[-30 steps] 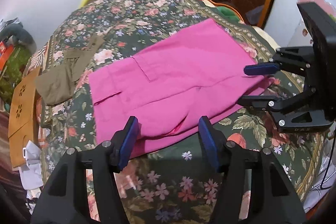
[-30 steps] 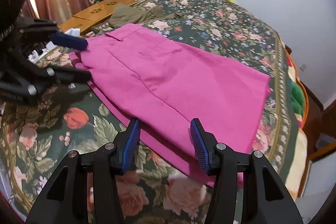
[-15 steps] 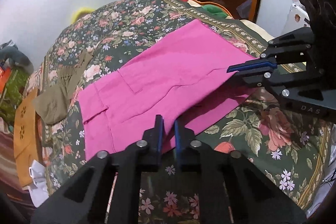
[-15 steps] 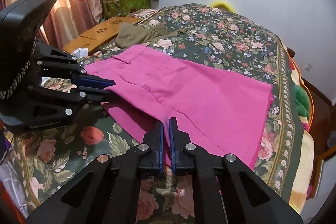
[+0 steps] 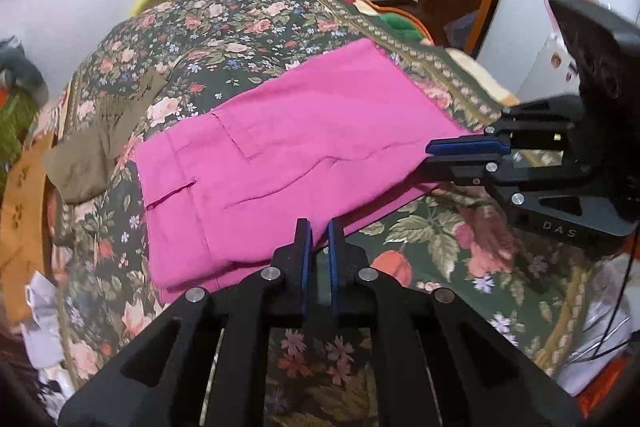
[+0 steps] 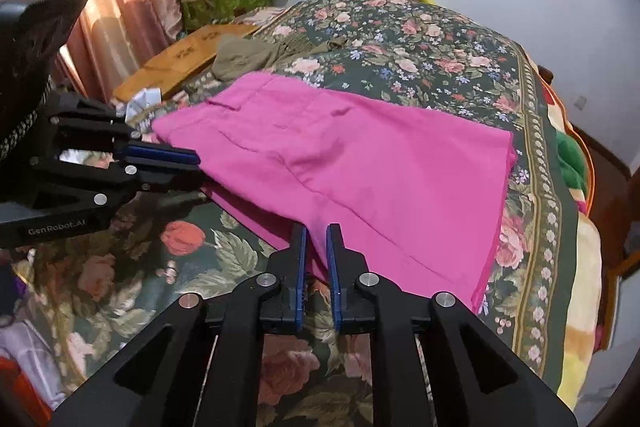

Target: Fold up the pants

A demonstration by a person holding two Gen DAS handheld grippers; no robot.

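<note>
Pinching pink pants point(image 5: 304, 155) edge, left hand-held gripper point(image 5: 318, 243), right hand-held gripper point(image 6: 316, 247)

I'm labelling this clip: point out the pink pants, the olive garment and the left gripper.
pink pants point(image 5: 304, 147): left wrist view, flat middle panel.
olive garment point(image 5: 86, 159): left wrist view, bunched lower part.
left gripper point(image 5: 318, 227): left wrist view, between fingertips.
</note>
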